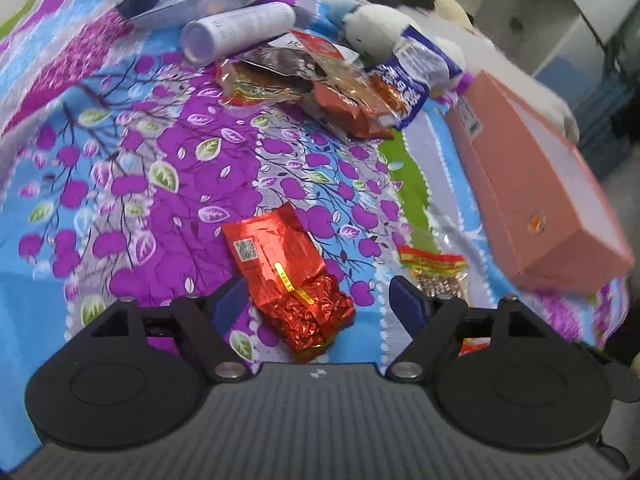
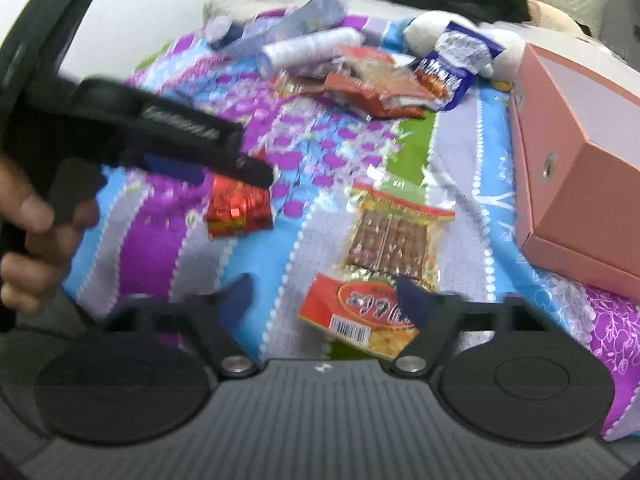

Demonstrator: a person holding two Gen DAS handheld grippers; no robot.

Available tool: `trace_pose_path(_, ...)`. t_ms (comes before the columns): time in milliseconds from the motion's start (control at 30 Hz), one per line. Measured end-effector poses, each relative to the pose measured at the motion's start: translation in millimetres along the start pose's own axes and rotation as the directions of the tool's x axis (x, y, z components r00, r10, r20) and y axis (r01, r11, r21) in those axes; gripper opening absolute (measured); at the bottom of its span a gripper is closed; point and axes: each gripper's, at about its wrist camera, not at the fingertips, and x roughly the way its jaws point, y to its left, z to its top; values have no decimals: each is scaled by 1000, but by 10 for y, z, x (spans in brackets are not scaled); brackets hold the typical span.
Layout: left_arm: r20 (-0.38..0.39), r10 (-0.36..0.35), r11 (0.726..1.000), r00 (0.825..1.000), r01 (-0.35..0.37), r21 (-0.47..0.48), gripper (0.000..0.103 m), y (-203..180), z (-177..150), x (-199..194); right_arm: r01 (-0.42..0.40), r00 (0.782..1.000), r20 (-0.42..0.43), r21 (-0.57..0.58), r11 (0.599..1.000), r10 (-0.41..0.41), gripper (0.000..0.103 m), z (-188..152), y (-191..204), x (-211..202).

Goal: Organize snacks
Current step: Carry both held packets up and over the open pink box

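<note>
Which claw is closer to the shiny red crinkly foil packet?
Left. The left claw straddles the shiny red foil packet; the right claw hangs open over the orange snack packet beside it.

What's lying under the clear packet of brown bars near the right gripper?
The clear bar packet overlaps the top edge of a red-orange snack packet; both lie on the patterned bedsheet. Whatever sits beneath the packets themselves is covered.

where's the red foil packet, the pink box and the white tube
red foil packet (image 1: 286, 276), left wrist view, middle of its crinkled face
pink box (image 1: 532, 184), left wrist view, its long side wall
white tube (image 1: 240, 28), left wrist view, middle of its barrel
</note>
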Motion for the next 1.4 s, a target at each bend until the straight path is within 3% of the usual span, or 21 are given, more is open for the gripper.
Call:
trace_pose_path(333,12,52,996,999,-51,-68,82,18,-98,12,100,994,19,179,979,-105,84,28,-339,352)
trace_pose_path(467,-9,50,992,999,-51,-114,82,48,-110,64,115,993,-6,182,977,-115,86,49,-338,516)
trace_pose_path(633,-24,43,988,999,-46,-149,82,57,-132,119,142,990,7,71,987,-143,89,55,-220,643)
trace_pose_path(767,-27,46,989,999,-50,-137,81,11,-145,145,123,992,2,74,990,-123,86,57,-256,648)
trace_pose_path(867,-18,52,991,999,-54,-123,81,-17,-150,154,127,992,-2,63,990,-127,75,73,-250,609)
trace_pose_path(900,-14,54,991,998,-55,-121,81,-24,-151,160,123,992,-3,66,990,-123,65,79,-255,592)
trace_pose_path(1033,-1,70,993,998,-70,-95,80,-76,-147,183,124,992,-13,57,991,-123,58,106,-251,554)
trace_pose_path(1400,13,202,978,979,-202,55,65,-287,-165,363,174,985,-18,77,982,-173,56,41,-387,436)
